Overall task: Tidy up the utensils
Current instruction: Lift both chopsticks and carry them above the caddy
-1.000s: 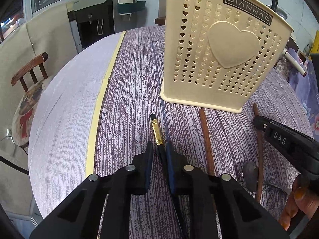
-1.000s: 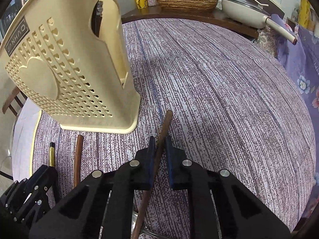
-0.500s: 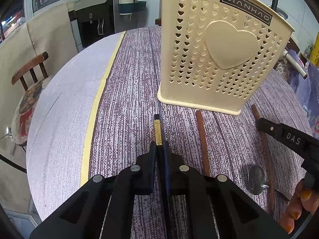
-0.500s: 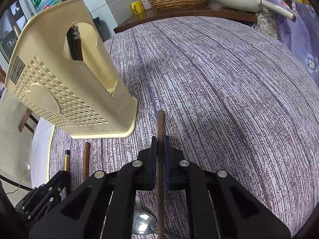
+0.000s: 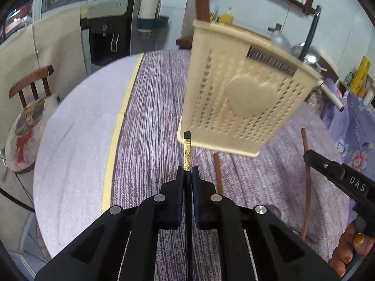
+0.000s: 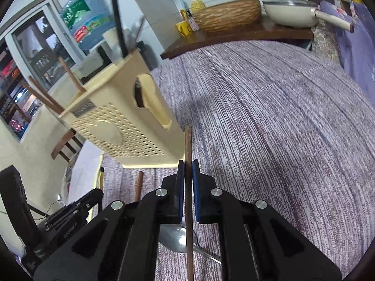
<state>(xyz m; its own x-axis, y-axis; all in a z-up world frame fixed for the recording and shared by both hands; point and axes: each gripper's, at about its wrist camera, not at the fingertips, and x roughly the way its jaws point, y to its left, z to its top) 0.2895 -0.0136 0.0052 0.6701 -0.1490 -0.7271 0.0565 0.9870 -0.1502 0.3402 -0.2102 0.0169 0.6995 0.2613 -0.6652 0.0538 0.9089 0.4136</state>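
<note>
My left gripper [image 5: 187, 172] is shut on a black chopstick with a gold band [image 5: 187, 152], whose tip points at the base of the cream perforated utensil holder [image 5: 236, 103]. My right gripper [image 6: 186, 165] is shut on a brown wooden chopstick [image 6: 188, 142], held beside the holder [image 6: 121, 121]. A second brown chopstick [image 5: 218, 173] lies on the cloth just in front of the holder, seen again as a brown chopstick [image 6: 138, 186] in the right wrist view. A metal spoon [image 6: 178, 238] lies under my right gripper. A brown stick stands inside the holder.
The round table carries a purple striped cloth [image 6: 269, 121] with a yellow strip [image 5: 117, 131] at its left. A chair [image 5: 28, 107] stands left of the table. A counter [image 6: 234, 35] behind holds a woven basket and a pan. A hand's fingers [image 5: 349, 253] show at lower right.
Both grippers closed on their chopsticks and lifted them off the cloth. The right gripper swung so its chopstick tip now lies beside the holder's near corner.
</note>
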